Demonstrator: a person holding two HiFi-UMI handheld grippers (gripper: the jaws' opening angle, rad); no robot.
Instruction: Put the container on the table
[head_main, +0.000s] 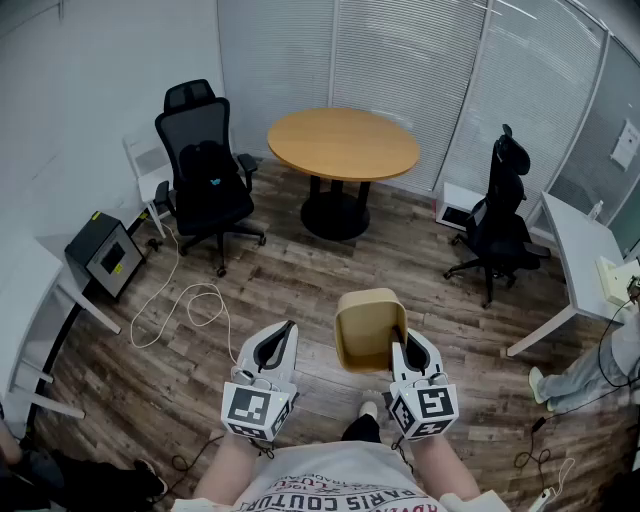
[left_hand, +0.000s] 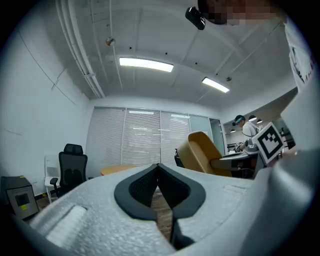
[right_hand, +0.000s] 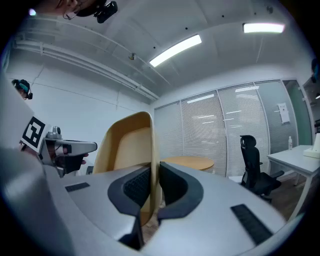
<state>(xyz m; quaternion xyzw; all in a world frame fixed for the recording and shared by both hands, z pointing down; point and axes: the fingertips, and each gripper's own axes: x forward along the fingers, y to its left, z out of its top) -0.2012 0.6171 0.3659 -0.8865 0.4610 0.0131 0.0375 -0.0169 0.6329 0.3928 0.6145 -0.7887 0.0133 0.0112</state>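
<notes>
While the right hand-held gripper (head_main: 399, 339) clamps the wall of one smooth tan rounded container (head_main: 366, 322), the left hand-held gripper (head_main: 287, 329) is closed, empty; one round wooden tabletop (head_main: 343, 142) ahead

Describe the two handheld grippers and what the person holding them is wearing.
The left gripper and right gripper look alike: pale grey moulded bodies that taper forward, with black textured pads lining the jaws. Each carries a white cube with black square markers at its rear end. The person wears a white top with dark lettering.
</notes>
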